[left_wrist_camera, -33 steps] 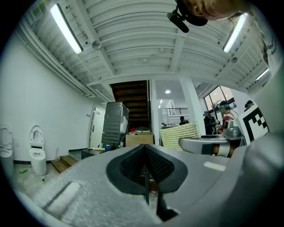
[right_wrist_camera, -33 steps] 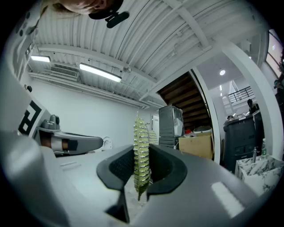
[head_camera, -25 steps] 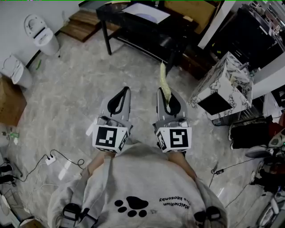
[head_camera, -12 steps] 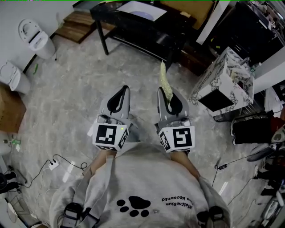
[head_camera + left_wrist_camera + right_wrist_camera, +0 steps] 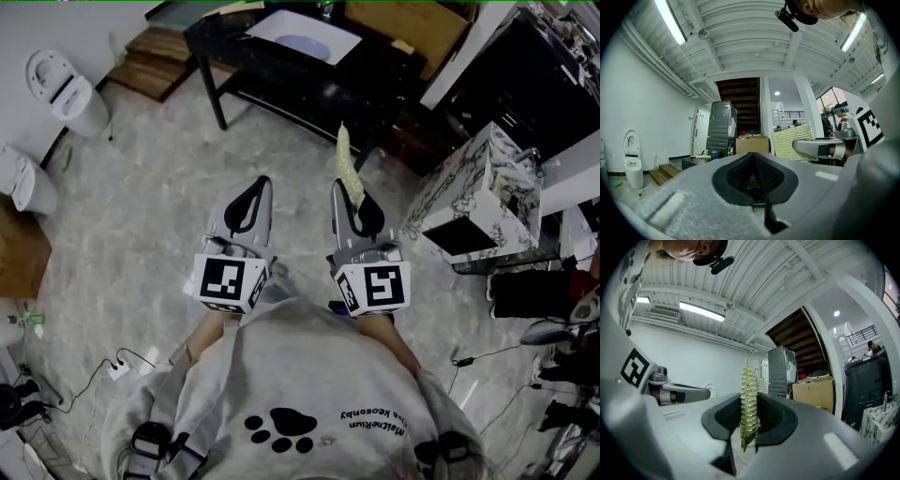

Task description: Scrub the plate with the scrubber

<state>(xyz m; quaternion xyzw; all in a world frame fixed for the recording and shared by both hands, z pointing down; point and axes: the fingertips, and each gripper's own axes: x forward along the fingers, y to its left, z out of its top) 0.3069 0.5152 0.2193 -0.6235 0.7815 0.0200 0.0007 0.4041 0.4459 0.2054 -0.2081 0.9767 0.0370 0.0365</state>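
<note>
Scrubber [image 5: 749, 394], yellow-green, is clamped in the right gripper [image 5: 749, 420] and sticks out past its jaws. Left gripper [image 5: 752, 159] is closed on nothing. Plate [image 5: 302, 44] lies on the black table [image 5: 234, 28], well apart from both.

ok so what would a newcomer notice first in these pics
A yellow-green scrubber is pinched edge-on in the jaws of the right gripper, in the middle of the head view. Beside it, the left gripper is shut with nothing in it. Ahead of both, a pale plate lies on a black table.
</note>
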